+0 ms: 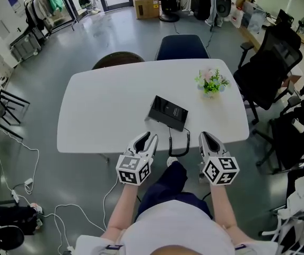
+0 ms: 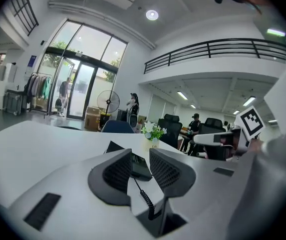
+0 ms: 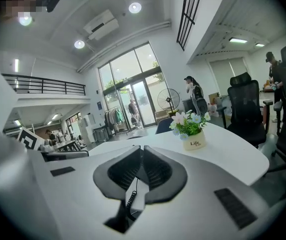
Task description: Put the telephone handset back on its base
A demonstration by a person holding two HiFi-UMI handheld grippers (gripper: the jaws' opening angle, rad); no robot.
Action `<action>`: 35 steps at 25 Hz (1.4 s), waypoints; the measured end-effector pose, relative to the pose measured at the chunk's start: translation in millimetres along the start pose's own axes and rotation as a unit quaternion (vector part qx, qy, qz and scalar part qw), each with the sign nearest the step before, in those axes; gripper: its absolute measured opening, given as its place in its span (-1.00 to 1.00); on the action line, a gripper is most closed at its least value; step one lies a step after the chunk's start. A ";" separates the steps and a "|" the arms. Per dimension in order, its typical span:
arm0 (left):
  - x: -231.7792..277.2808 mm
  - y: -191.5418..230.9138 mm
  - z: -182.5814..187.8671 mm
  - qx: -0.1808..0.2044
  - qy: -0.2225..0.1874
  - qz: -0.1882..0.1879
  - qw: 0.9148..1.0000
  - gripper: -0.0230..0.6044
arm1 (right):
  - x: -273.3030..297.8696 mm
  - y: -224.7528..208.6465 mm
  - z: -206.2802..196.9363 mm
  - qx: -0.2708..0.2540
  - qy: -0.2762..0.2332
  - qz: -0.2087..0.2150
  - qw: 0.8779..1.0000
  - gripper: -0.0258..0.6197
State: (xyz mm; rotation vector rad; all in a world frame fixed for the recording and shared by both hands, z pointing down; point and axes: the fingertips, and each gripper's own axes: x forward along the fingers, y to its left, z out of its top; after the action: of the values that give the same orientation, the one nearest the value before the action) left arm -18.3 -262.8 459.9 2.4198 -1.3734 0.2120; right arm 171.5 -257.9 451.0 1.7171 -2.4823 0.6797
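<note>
A black telephone (image 1: 167, 112) lies in the middle of the white table (image 1: 98, 110). At this size I cannot tell the handset apart from the base. Its coiled cord (image 1: 179, 145) runs off the near table edge and loops between my two grippers. My left gripper (image 1: 147, 139) is raised at the near edge, left of the cord. Its jaws stand open with nothing between them, and the telephone (image 2: 139, 167) and the cord (image 2: 145, 200) show through the gap. My right gripper (image 1: 205, 137) hovers right of the cord, jaws closed together and empty, with the cord (image 3: 131, 196) below them.
A small pot of flowers (image 1: 211, 83) stands at the table's far right. A blue chair (image 1: 182, 48) and a brown chair (image 1: 117, 59) are pushed in at the far side. Black office chairs (image 1: 276, 57) crowd the right, and cables (image 1: 29, 185) trail on the floor at left.
</note>
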 end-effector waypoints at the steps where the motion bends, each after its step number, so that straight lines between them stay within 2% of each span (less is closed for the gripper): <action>1: -1.0 -0.3 4.8 0.002 -0.007 -0.001 1.000 -0.56 | -0.3 1.0 2.2 -0.001 -0.003 0.001 1.000 -0.79; 8: -7.2 -11.4 22.7 0.043 -0.036 -0.009 0.998 -0.83 | -7.3 -3.2 6.9 -0.015 -0.014 -0.005 1.000 -0.79; 14: -2.9 -12.8 10.4 0.067 -0.016 -0.005 0.998 -0.88 | -9.9 -6.9 4.1 -0.028 -0.013 -0.010 0.999 -0.79; 21: 1.2 -12.6 2.2 0.054 -0.011 0.001 0.998 -0.88 | -11.8 -12.1 5.0 -0.048 -0.011 -0.015 0.999 -0.79; 35: -1.7 -2.5 -8.8 0.024 -0.004 0.004 1.000 -0.88 | -11.3 -10.1 -3.1 -0.047 0.001 -0.024 0.999 -0.79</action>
State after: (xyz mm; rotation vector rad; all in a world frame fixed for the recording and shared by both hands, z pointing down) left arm -16.7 -257.0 467.0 2.4564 -1.3980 0.2395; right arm 184.3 -249.7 453.9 1.7362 -2.4203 0.5526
